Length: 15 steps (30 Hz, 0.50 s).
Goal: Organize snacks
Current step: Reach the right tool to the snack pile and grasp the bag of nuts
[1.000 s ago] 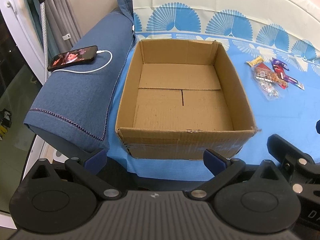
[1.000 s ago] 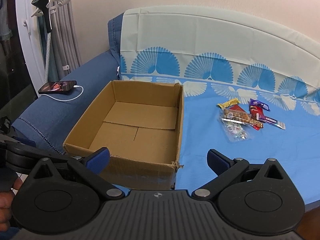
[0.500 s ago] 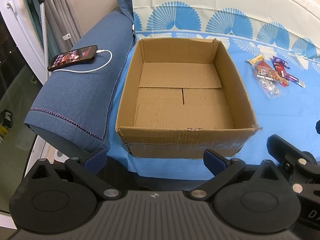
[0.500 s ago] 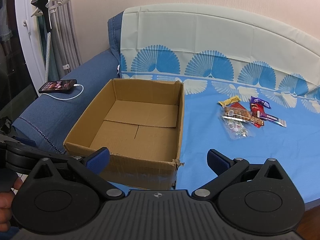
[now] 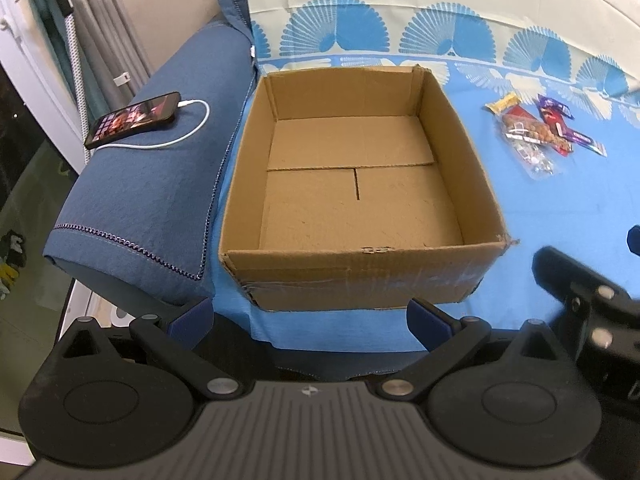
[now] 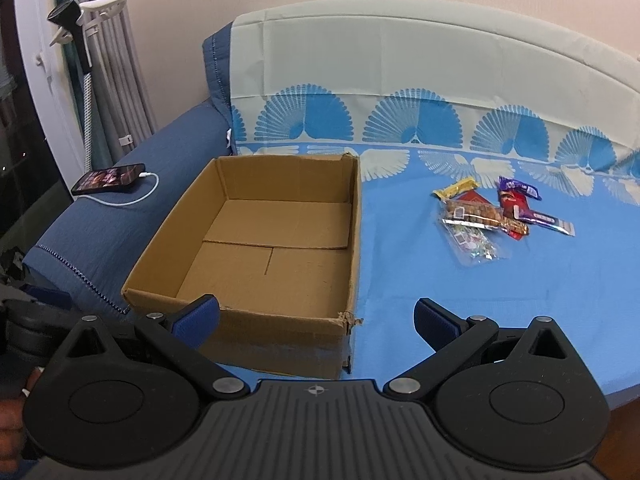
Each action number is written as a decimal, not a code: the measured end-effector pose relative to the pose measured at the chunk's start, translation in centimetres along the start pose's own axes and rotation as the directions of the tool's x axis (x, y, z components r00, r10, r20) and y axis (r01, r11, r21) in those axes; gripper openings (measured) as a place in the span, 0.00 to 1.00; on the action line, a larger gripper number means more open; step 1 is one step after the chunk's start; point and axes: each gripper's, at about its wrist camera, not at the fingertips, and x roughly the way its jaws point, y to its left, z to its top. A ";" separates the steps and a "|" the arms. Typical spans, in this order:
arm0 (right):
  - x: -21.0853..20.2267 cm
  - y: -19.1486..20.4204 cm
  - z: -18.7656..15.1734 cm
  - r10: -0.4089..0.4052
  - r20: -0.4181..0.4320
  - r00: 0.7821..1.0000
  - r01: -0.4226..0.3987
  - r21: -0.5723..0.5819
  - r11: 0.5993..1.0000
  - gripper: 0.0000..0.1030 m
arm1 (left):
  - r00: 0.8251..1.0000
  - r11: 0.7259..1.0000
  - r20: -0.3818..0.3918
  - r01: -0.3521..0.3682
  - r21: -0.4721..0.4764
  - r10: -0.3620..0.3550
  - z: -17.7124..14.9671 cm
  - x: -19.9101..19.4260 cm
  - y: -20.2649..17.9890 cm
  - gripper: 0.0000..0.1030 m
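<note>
An open, empty cardboard box [image 5: 356, 272] [image 6: 280, 332] sits on the blue sofa cover. A small pile of snack packets [image 5: 532, 136] [image 6: 488, 216] lies to the right of the box: a nut bar, a clear candy bag, red and purple wrappers, a yellow bar. My left gripper [image 5: 308, 316] is open and empty in front of the box's near wall. My right gripper [image 6: 316, 316] is open and empty, near the box's front right corner, well short of the snacks. Part of the right gripper shows in the left wrist view [image 5: 588, 292].
A phone [image 5: 132, 120] [image 6: 108, 178] on a white charging cable lies on the denim armrest [image 5: 132, 208] left of the box. The sofa backrest [image 6: 400, 80] rises behind. A clip stand [image 6: 80, 20] and curtains are at far left.
Both grippers have edged slightly forward and up; the right view has risen and neared the sofa a little. Nothing was grasped or moved.
</note>
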 end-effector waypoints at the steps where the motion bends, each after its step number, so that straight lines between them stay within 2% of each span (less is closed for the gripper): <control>1: 0.0 -0.2 -0.1 -0.002 0.000 1.000 0.002 0.008 1.000 1.00 | 1.000 1.000 -0.001 -0.002 0.007 0.002 0.0 0.0 -0.2 1.00; 7: 0.8 -3.1 0.1 -0.054 0.001 0.999 0.054 0.081 0.995 1.00 | 0.999 0.999 -0.022 0.043 0.013 -0.042 1.1 0.6 -1.1 1.00; 15: 2.7 -10.9 -0.3 -0.180 -0.024 0.983 0.181 0.236 0.955 1.00 | 0.998 0.997 -0.030 0.061 0.040 -0.060 4.2 1.9 -4.1 1.00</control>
